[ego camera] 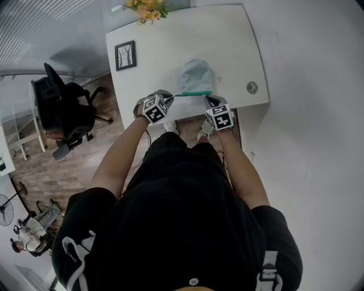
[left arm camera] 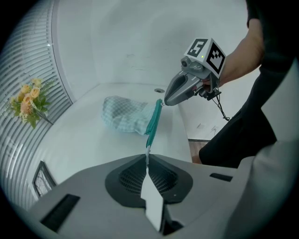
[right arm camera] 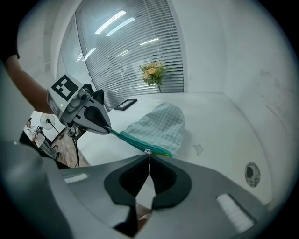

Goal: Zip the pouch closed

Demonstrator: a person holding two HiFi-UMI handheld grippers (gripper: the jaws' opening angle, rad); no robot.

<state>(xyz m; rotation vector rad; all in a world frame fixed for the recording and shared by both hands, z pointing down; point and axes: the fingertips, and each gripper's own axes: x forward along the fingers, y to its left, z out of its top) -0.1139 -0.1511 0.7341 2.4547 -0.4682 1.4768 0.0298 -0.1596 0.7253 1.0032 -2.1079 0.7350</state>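
Observation:
A pale checked pouch (ego camera: pixel 196 75) lies on the white table (ego camera: pixel 170 51) near its front edge, its teal zipper band (ego camera: pixel 196 93) stretched along the near side. My left gripper (ego camera: pixel 170 98) is shut on the left end of that band. In the left gripper view the band (left arm camera: pixel 153 122) runs from my left gripper's closed jaws (left arm camera: pixel 147 158) up to the right gripper (left arm camera: pixel 163 101). My right gripper (ego camera: pixel 208 99) is shut on the small silver zipper pull (right arm camera: pixel 148 151) at the band's right end. The left gripper (right arm camera: pixel 110 130) holds the far end in the right gripper view.
A framed picture (ego camera: pixel 125 55) and a bunch of flowers (ego camera: pixel 147 9) sit at the table's far left. A round cable grommet (ego camera: pixel 252 87) is at the right edge. An office chair (ego camera: pixel 62 111) stands left of the table.

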